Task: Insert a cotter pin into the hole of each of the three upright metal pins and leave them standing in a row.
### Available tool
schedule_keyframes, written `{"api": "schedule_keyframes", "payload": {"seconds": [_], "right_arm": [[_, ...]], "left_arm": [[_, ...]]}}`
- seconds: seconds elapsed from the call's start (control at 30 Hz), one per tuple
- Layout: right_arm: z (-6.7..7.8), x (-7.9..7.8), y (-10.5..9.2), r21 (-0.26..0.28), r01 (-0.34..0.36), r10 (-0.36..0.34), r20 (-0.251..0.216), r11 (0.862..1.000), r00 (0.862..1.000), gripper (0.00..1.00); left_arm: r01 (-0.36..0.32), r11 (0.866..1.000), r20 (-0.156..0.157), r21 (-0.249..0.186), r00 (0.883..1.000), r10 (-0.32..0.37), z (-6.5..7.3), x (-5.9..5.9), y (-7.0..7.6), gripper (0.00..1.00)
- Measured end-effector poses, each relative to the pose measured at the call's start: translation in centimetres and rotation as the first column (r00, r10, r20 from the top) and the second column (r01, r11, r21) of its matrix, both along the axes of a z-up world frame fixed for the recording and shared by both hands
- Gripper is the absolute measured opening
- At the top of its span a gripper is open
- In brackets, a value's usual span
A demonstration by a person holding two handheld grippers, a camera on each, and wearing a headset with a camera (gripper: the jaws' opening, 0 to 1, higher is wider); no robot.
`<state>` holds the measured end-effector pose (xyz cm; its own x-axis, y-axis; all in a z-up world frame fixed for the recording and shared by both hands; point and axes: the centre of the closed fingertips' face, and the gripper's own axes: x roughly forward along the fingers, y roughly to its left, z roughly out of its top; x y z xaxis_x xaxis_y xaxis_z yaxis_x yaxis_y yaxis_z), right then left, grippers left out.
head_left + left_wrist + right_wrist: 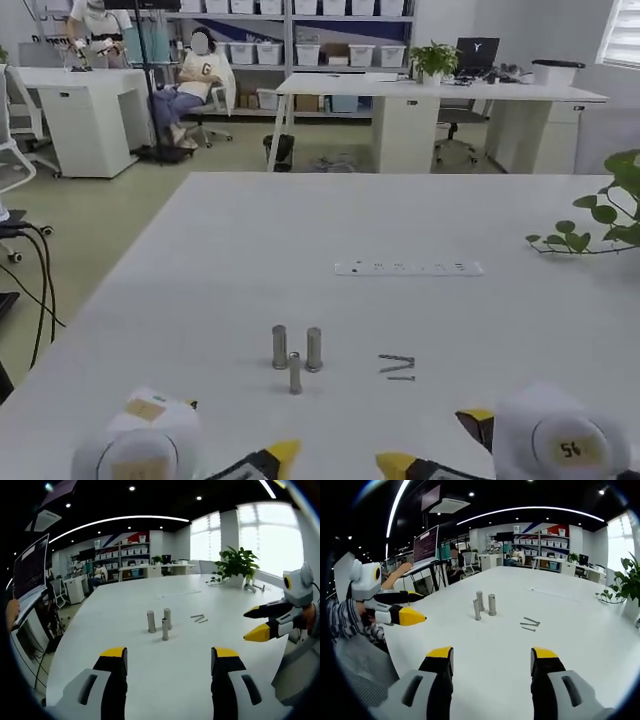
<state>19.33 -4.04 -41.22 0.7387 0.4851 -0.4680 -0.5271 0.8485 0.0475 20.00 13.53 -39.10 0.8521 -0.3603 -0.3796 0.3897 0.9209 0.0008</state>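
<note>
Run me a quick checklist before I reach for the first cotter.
1. The left tongs open and empty: ok.
2. The right tongs open and empty: ok.
3. All three pins upright: ok.
4. The pins in a row: not ok, they stand in a triangle.
5. The cotters loose on the table, apart from the pins: ok.
6. Which way the pin holes face: cannot tell, too small to see.

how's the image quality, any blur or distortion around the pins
Head view: soft, slightly blurred; the metal pins read clearly, the cotter pins as thin streaks. Left gripper view: fisheye curves the table edge, the windows glare white. Right gripper view: same curvature, dark ceiling.
</note>
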Motion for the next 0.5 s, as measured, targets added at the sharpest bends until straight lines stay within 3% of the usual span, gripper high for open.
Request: {"api": "schedule_keyframes", "payload": {"seconds": [0.2,0.33,0.5], "right_arm": [[0.4,-0.2,-0.1,0.007,0.006,-0.006,-0.014,1.000,1.000,0.59],[0.6,0.1,0.0,0.004,-0.004,0.004,-0.021,1.000,1.000,0.58],[0.7,0.5,0.2,0.001,-0.022,0.022,-0.034,1.000,0.999,0.54]], "left_arm": [[0.065,0.997,-0.019,0.028,0.998,-0.065,-0.1,1.3,0.1,0.59],[0.100,0.995,-0.008,0.030,0.995,-0.099,0.3,2.6,-0.2,0.54],[0.146,0.989,-0.016,0.020,0.989,-0.146,-0.6,5.1,-0.8,0.47]]}}
